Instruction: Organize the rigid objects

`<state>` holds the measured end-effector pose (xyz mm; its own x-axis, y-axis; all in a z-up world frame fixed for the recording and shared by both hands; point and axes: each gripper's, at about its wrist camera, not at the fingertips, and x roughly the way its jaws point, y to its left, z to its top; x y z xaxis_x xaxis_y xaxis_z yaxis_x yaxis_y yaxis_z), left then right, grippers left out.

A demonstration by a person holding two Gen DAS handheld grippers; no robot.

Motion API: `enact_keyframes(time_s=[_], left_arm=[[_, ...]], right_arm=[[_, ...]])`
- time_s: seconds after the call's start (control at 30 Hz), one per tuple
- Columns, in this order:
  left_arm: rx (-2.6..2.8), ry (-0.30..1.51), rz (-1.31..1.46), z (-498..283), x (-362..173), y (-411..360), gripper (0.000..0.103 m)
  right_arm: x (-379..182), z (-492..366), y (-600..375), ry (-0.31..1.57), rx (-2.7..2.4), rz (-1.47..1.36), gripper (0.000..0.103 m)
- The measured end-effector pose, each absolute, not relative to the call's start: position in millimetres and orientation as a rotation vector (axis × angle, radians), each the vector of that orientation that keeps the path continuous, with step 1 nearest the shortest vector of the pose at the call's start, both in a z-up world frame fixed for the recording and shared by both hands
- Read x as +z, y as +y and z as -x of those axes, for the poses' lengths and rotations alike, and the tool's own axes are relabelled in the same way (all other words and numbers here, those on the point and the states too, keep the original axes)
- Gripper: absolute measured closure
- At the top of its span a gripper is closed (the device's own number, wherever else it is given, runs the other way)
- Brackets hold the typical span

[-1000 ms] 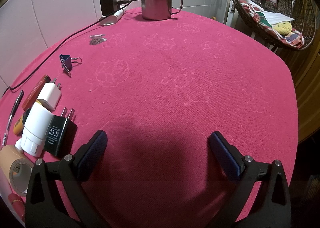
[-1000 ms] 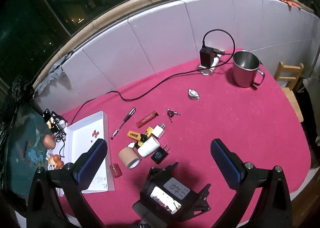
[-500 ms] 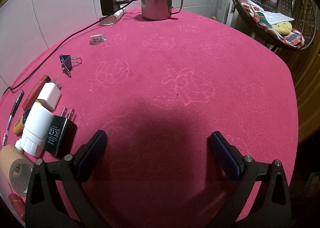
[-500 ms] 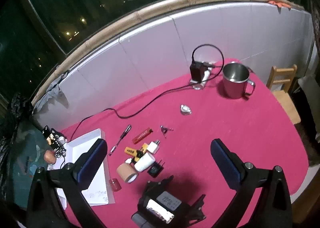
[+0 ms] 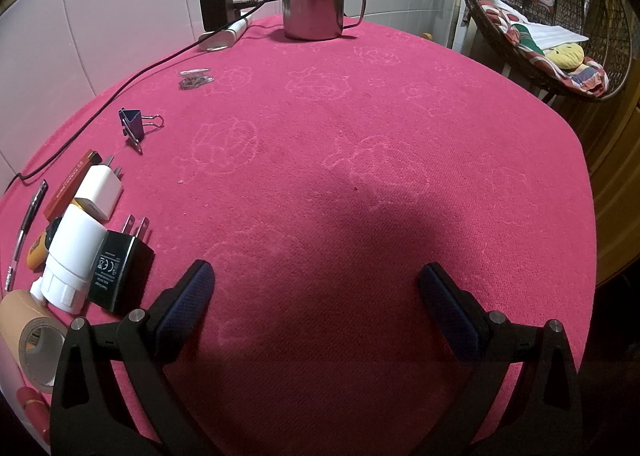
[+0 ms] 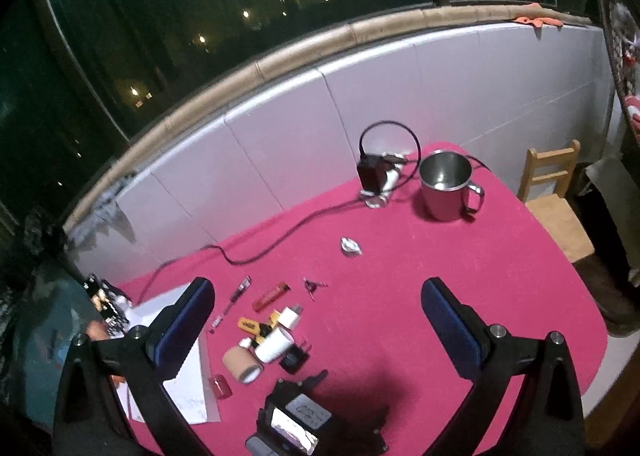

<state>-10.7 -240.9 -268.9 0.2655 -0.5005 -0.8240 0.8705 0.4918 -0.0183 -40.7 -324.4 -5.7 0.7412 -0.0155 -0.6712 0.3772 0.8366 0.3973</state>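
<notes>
Currently both jaws spread wide, gripping nothing: left gripper (image 5: 316, 276) low over pink cloth (image 5: 360, 160), right gripper (image 6: 318, 292) high above clutter by black charger (image 5: 118, 274).

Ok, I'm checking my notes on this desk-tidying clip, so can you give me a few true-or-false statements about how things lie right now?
1. The steel mug with a handle stands upright on the pink cloth. True.
2. The left tongs grip the black plug adapter. False: they are open and empty, and the adapter lies on the cloth to their left.
3. The purple binder clip sits inside the mug. False: it lies on the cloth, well apart from the mug.
4. The white cylindrical bottle lies on its side, touching the black adapter. True.
5. The right tongs are open and hold nothing. True.
</notes>
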Motion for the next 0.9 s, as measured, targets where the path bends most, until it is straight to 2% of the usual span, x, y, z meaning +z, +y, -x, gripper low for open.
enact_keyframes(time_s=[0.2, 0.5, 0.9], left_arm=[[-0.978, 0.884, -0.495, 10.6, -268.9, -241.0, 0.000], [-0.978, 0.886, -0.496, 10.5, -268.9, -241.2, 0.000], [-0.980, 0.896, -0.500, 10.7, -268.8, -240.4, 0.000]], right_arm=[[-18.0, 51.1, -341.0, 0.678, -0.143, -0.456, 0.000], [-74.0, 55.4, -355.8, 0.844, -0.177, -0.434, 0.000], [-82.1, 74.3, -385.0, 0.936, -0.190, -0.355, 0.000]])
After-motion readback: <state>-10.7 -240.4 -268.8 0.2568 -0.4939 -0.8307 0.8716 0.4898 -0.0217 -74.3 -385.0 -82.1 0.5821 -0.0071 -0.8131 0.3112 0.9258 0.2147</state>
